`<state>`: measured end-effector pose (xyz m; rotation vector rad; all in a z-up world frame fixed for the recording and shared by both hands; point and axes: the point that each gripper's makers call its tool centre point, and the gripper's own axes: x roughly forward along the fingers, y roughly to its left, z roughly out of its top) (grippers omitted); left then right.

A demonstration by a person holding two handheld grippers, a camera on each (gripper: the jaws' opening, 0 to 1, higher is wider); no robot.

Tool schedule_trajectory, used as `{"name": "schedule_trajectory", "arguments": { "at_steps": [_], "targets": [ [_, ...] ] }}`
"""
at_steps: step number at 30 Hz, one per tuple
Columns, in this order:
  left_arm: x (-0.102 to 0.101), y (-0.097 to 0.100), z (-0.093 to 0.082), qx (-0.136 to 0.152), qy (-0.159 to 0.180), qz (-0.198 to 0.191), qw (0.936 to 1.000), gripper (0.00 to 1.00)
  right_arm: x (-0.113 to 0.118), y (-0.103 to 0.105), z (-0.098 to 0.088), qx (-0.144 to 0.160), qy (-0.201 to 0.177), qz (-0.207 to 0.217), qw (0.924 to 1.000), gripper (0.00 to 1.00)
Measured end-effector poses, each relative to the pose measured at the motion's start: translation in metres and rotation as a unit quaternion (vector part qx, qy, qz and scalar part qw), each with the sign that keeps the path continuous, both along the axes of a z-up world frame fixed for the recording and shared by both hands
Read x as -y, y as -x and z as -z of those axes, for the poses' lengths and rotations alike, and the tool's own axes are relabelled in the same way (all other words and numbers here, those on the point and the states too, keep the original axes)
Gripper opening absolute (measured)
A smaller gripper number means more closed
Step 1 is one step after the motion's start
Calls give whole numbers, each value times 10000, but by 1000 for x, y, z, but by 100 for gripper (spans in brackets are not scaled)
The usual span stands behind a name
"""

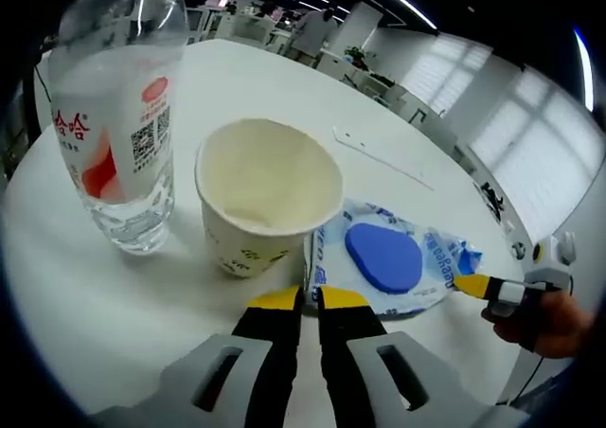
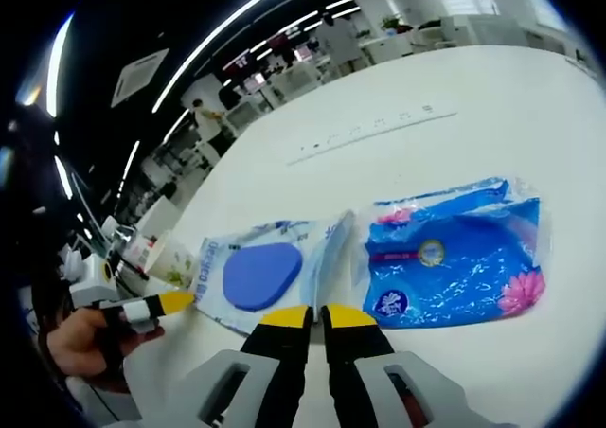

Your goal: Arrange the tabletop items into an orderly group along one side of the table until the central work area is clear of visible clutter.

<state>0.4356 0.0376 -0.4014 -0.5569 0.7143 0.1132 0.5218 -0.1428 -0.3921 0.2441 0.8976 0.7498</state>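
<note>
The wipes packet (image 1: 393, 262) is pinched at its edge by both closed claws, left claw (image 1: 310, 300) and right claw (image 2: 315, 316), beside the paper cup (image 1: 267, 196) and bottle (image 1: 115, 115) on the bench (image 1: 85, 295), presumably for dragging sideways.

Beyond the jaws, office desks (image 1: 365, 73) and a standing person (image 2: 203, 115) occupied the dim background under ceiling light strips (image 2: 237, 16).

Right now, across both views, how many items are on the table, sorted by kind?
Plastic bottle: 1
Paper cup: 1
Wipes pack with blue oval lid: 1
Blue tissue pack: 1
Total: 4
</note>
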Motion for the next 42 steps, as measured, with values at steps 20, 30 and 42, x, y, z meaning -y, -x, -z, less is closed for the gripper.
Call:
{"name": "schedule_trajectory", "arguments": {
  "at_steps": [20,30,42],
  "targets": [
    [15,38,-25,26,-117,18,9999,13,20,6,-11,55,-107,-6,9999,8],
    [18,60,-36,82,-406,339,9986,16,49,5,-12,132,-47,41,9999,8],
    [7,80,-53,304,-855,835,9924,26,98,10,-8,154,169,240,9994,9]
  ]
}}
